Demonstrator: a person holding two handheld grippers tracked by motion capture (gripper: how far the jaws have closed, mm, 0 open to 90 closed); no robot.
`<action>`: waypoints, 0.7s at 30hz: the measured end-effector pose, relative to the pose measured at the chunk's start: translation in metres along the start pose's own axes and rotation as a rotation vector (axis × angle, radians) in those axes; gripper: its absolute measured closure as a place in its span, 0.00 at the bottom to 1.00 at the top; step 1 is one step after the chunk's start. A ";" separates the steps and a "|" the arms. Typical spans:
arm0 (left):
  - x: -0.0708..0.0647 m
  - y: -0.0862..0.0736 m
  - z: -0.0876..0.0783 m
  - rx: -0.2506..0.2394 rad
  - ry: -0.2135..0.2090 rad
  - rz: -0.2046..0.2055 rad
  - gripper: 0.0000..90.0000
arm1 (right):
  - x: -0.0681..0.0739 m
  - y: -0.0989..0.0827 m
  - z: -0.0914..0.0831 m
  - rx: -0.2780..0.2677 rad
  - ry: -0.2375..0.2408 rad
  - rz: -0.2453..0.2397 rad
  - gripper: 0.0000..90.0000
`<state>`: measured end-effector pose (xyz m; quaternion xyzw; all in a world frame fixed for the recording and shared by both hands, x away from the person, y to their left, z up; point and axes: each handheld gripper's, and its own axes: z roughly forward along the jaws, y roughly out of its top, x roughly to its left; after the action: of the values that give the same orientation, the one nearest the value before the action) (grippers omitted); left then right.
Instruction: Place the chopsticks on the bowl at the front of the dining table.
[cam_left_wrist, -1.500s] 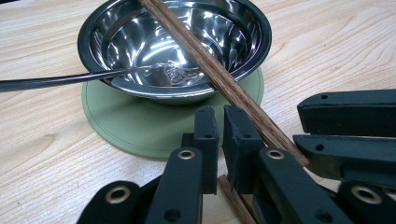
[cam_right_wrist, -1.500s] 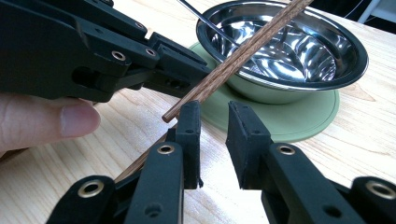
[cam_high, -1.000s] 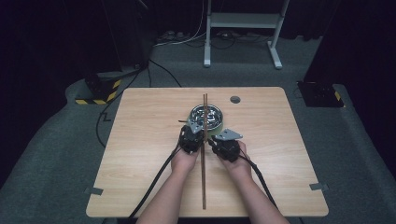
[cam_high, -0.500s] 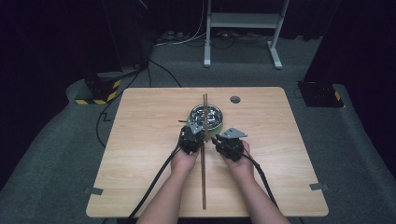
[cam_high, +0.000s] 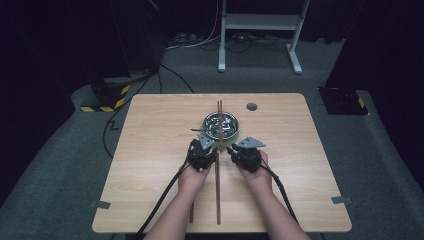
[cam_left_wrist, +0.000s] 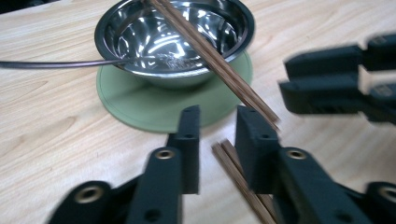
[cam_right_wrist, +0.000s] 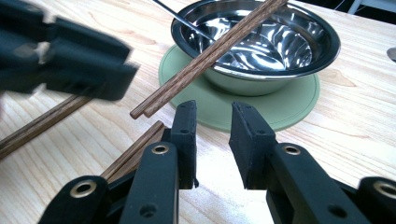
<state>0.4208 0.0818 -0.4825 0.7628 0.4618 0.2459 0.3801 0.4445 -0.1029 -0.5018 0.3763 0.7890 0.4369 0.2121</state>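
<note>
Seen from above, a wooden surface (cam_high: 150, 165) carries a steel bowl (cam_high: 221, 123) on a round green mat (cam_high: 233, 142), with a thin dark rod (cam_high: 196, 130) leaning over the bowl's left rim. A pair of brown chopsticks (cam_high: 218, 170) lies lengthwise down the middle of the surface, its far end resting across the bowl and its near end close to the person's edge.

The left gripper (cam_high: 202, 150) and right gripper (cam_high: 239, 152) sit on either side of the chopsticks, just short of the mat. In the left gripper view, its jaws have just been opening and stand narrowly apart; the gap between them is bare, and the chopsticks pass behind the right-hand jaw. In the right gripper view, its jaws are narrowly apart with nothing between them, the chopsticks lying just beyond the left-hand jaw.
</note>
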 end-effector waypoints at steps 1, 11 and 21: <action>-0.004 -0.004 -0.003 0.004 -0.002 0.012 0.75 | 0.000 0.000 0.000 -0.001 0.000 0.000 0.79; -0.016 -0.014 -0.003 0.013 -0.040 0.034 0.79 | -0.002 -0.001 0.000 0.006 0.004 0.010 0.79; -0.015 -0.012 -0.001 0.016 -0.033 0.035 0.83 | -0.003 -0.001 0.000 0.004 0.012 0.015 0.79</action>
<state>0.4070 0.0719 -0.4918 0.7776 0.4440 0.2362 0.3773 0.4463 -0.1058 -0.5032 0.3803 0.7882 0.4391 0.2034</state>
